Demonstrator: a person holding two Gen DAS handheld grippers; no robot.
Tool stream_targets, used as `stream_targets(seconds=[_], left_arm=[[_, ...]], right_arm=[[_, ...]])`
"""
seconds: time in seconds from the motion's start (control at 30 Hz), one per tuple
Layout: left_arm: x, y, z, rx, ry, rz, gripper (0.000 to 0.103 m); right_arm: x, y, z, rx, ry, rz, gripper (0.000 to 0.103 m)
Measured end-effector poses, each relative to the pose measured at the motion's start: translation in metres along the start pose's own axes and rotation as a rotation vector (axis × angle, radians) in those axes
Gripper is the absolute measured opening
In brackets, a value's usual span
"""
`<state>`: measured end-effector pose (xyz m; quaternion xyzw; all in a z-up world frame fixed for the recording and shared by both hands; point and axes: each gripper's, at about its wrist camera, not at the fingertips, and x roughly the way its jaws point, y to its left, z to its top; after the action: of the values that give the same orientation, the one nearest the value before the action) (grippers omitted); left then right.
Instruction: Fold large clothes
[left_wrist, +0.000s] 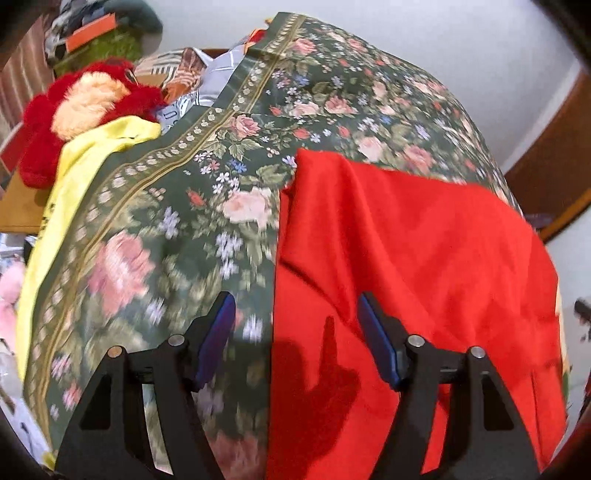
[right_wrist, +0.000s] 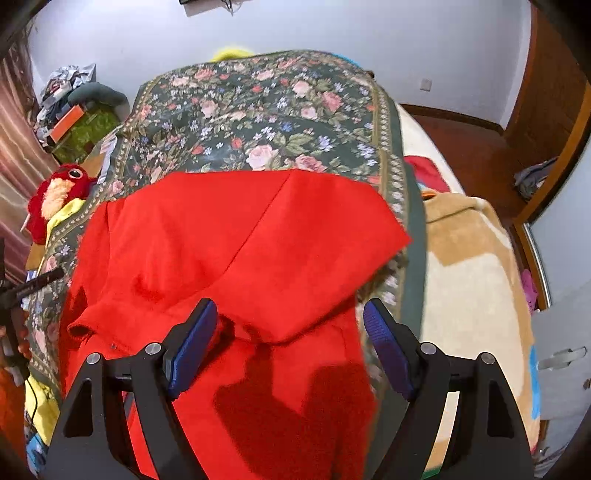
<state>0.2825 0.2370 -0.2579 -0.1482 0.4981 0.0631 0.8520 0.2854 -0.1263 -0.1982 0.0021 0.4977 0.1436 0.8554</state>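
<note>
A large red garment (left_wrist: 406, 258) lies partly folded on a dark green floral cloth (left_wrist: 184, 206) that covers the bed. In the right wrist view the red garment (right_wrist: 240, 240) has its top layer folded over, with a loose edge near the front. My left gripper (left_wrist: 295, 325) is open and empty above the garment's left edge. My right gripper (right_wrist: 290, 332) is open and empty above the garment's near fold. Neither touches the fabric as far as I can tell.
A red and cream plush toy (left_wrist: 85, 107) and a yellow cloth (left_wrist: 74, 166) lie at the left. A beige blanket (right_wrist: 465, 266) covers the bed at the right. Cluttered boxes (right_wrist: 77, 122) stand at the far left. A wooden door frame (right_wrist: 554, 122) is at the right.
</note>
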Motion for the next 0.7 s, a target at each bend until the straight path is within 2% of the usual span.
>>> stream_targets(seconds=[0.1, 0.17, 0.2, 0.27, 0.3, 0.43, 0.57, 0.63, 0.7], left_arm=[[0.024, 0.004, 0.014, -0.015, 0.024, -0.019, 0.055], [0.043, 0.005, 0.022, -0.002, 0.045, -0.007, 0.042], [0.053, 0.003, 0.025, 0.003, 0.058, -0.007, 0.028], [0.06, 0.0, 0.027, 0.009, 0.052, -0.014, 0.016], [0.06, -0.003, 0.027, 0.024, 0.035, -0.008, 0.006], [0.053, -0.003, 0.023, 0.034, -0.015, 0.01, 0.004], [0.043, 0.01, 0.018, 0.001, -0.048, 0.067, 0.004], [0.044, 0.017, 0.015, -0.007, -0.041, 0.109, 0.004], [0.044, 0.02, 0.012, -0.006, -0.017, 0.115, 0.004]], right_arm=[[0.021, 0.005, 0.003, -0.007, 0.035, 0.004, 0.079], [0.036, 0.007, 0.005, -0.009, 0.062, 0.003, 0.079], [0.045, 0.008, 0.005, -0.006, 0.081, 0.002, 0.079], [0.058, 0.008, 0.004, -0.001, 0.113, 0.004, 0.079], [0.062, 0.007, 0.003, 0.0, 0.123, 0.003, 0.079], [0.068, 0.007, -0.001, -0.007, 0.133, -0.014, 0.082], [0.066, 0.003, -0.002, -0.003, 0.133, -0.012, 0.083], [0.065, 0.002, -0.004, -0.001, 0.136, -0.018, 0.083], [0.063, 0.002, -0.004, 0.003, 0.14, -0.024, 0.083]])
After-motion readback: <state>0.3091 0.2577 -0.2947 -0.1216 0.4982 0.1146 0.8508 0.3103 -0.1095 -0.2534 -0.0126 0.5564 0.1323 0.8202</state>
